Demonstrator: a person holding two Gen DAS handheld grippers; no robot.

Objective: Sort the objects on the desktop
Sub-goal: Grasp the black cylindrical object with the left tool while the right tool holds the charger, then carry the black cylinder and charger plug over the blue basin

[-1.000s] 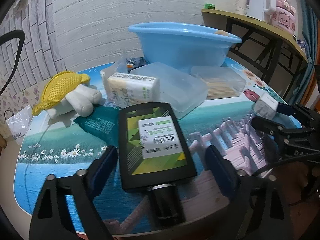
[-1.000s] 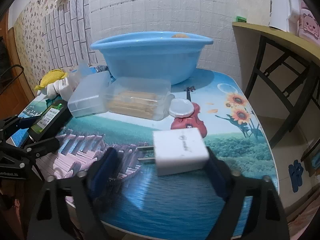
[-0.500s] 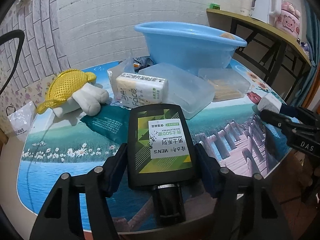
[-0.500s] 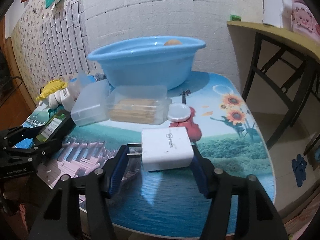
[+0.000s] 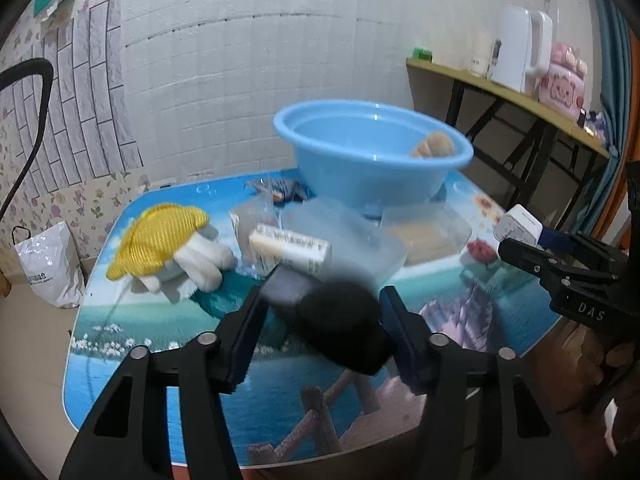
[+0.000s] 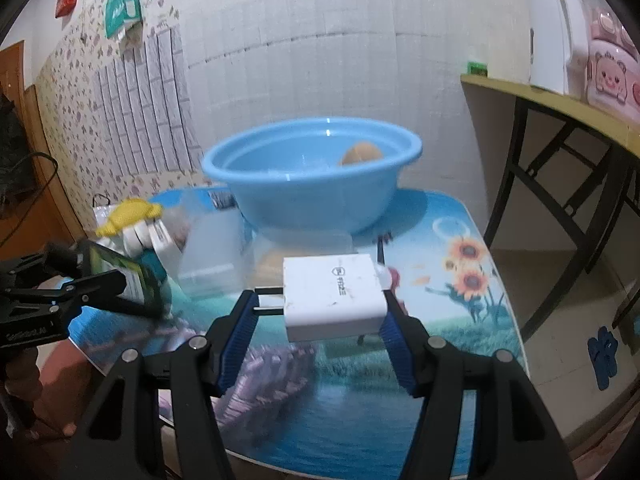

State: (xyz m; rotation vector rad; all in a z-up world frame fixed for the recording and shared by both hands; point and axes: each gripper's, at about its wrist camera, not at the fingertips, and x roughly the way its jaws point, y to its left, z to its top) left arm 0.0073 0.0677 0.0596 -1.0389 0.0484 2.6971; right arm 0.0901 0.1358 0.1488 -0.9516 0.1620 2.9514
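We are clamping the left gripper (image 5: 320,316) on the black bottle (image 5: 340,330), lifted above the table (image 5: 120,344), and clamping the right gripper (image 6: 320,320) on the white charger (image 6: 334,298), with the blue basin (image 6: 312,184) behind.

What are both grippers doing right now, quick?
Left gripper: shut on the black tube, lifted.
Right gripper: shut on the white charger, lifted.

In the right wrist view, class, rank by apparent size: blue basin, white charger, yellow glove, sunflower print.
1. blue basin
2. white charger, held close to the camera in the right gripper, so nearness enlarges it
3-4. yellow glove and sunflower print look alike; unranked.
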